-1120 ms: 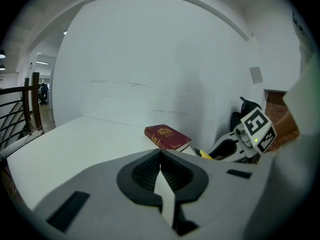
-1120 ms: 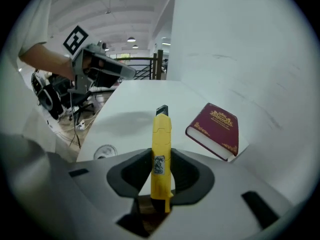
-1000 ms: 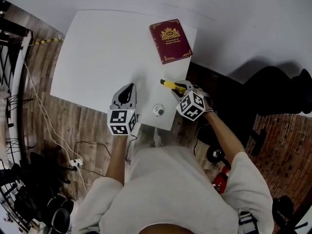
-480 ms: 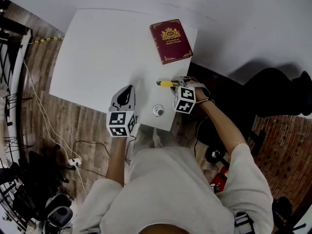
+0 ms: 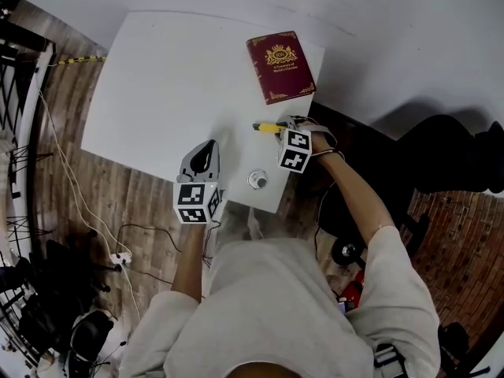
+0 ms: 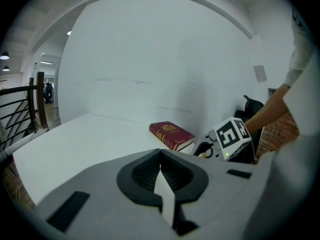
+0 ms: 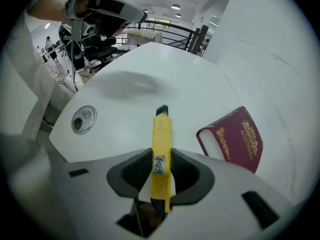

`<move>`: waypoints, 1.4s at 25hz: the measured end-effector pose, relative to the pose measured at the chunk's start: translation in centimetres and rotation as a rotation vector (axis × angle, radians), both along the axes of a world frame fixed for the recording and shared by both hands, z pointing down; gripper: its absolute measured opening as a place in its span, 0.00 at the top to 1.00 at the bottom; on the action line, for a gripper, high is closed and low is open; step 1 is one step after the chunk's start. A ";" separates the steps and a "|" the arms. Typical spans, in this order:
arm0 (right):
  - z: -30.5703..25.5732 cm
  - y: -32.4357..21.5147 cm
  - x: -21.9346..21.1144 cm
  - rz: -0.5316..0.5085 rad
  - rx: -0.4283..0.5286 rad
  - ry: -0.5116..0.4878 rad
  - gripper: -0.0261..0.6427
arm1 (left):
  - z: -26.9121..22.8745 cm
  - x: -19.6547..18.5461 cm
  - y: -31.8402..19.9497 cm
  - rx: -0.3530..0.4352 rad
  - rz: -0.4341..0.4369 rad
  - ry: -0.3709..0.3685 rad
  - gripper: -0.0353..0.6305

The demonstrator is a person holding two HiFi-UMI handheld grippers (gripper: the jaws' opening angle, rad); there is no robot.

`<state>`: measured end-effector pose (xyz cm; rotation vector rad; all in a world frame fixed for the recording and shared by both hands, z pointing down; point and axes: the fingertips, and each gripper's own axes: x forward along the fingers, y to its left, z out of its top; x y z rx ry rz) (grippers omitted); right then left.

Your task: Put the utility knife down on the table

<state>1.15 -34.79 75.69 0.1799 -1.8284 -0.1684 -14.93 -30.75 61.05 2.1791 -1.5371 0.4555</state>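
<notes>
In the head view the right gripper [image 5: 285,130] grasps the knife [image 5: 269,127], blade toward nine o'clock. The left gripper [image 6: 160,164] is clenched shut.

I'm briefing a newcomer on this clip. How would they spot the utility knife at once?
Find the white table, then the red book at its far right. Just nearer than the book, the right tongs grip the knife: the only yellow, slim thing there.

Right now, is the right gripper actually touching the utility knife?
Touching. The right gripper view shows the yellow utility knife between the jaws of the right gripper, with both dark pads pressed against its sides and no gap.
</notes>
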 end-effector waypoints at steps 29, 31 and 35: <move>-1.7 -0.6 -1.0 0.000 0.060 -0.057 0.75 | 0.4 -0.6 0.3 -0.006 -0.005 0.002 0.94; -2.5 -0.2 -1.1 0.029 0.062 -0.093 0.76 | 0.4 -0.6 0.3 -0.005 -0.005 0.003 0.94; -3.5 0.7 -0.8 0.090 0.068 -0.144 0.80 | 0.2 -0.3 0.3 -0.001 0.001 0.004 0.94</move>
